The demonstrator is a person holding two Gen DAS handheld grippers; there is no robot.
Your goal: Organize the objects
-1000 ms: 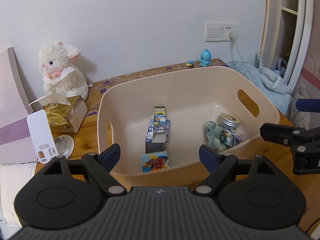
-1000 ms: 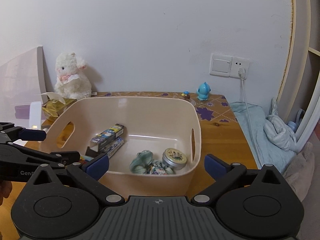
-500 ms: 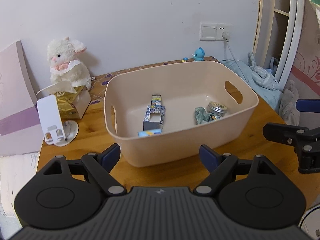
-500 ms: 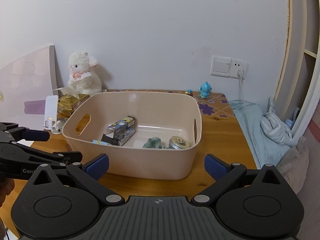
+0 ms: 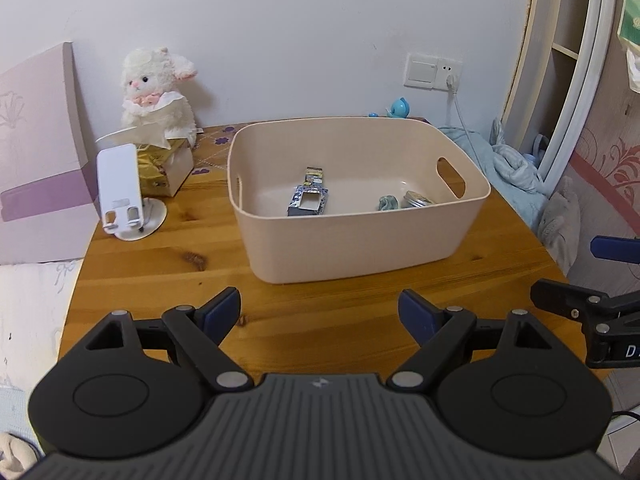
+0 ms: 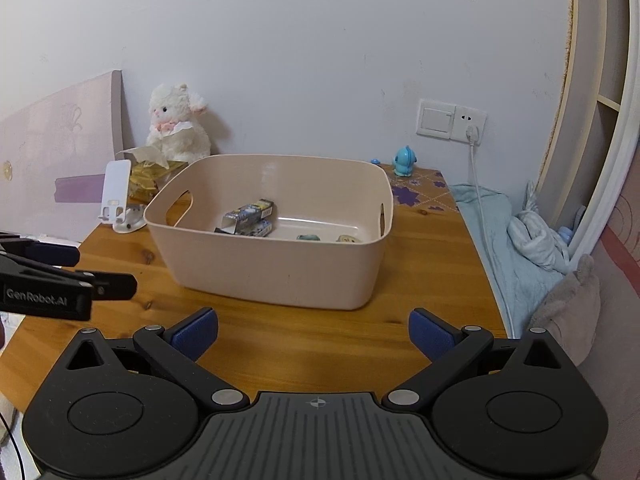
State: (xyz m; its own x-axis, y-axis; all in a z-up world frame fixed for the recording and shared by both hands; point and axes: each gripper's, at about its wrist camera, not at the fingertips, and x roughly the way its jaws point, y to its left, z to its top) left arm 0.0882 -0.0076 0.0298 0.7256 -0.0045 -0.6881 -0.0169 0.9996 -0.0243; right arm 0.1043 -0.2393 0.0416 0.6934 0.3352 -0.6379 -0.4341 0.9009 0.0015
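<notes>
A beige plastic bin (image 5: 360,248) (image 6: 272,276) stands on the wooden table (image 5: 168,280). Inside it lie patterned blue boxes (image 5: 308,200) (image 6: 250,216), a teal cloth bundle (image 5: 387,202) and a round metal tin (image 5: 418,200). My left gripper (image 5: 320,308) hovers open over the table's near edge, short of the bin, with nothing between its fingers. My right gripper (image 6: 314,330) is likewise open and empty in front of the bin. Each gripper shows at the side of the other's view.
A white plush lamb (image 5: 156,92), a tissue box (image 5: 164,164) and a white phone stand (image 5: 122,196) sit left of the bin. A small blue figurine (image 6: 405,160) stands by the wall socket. A blue cloth (image 6: 516,248) lies at the table's right.
Both grippers have drawn back from over the bin toward the table's near edge. The bin now looks smaller and farther. Both stay open and empty.
</notes>
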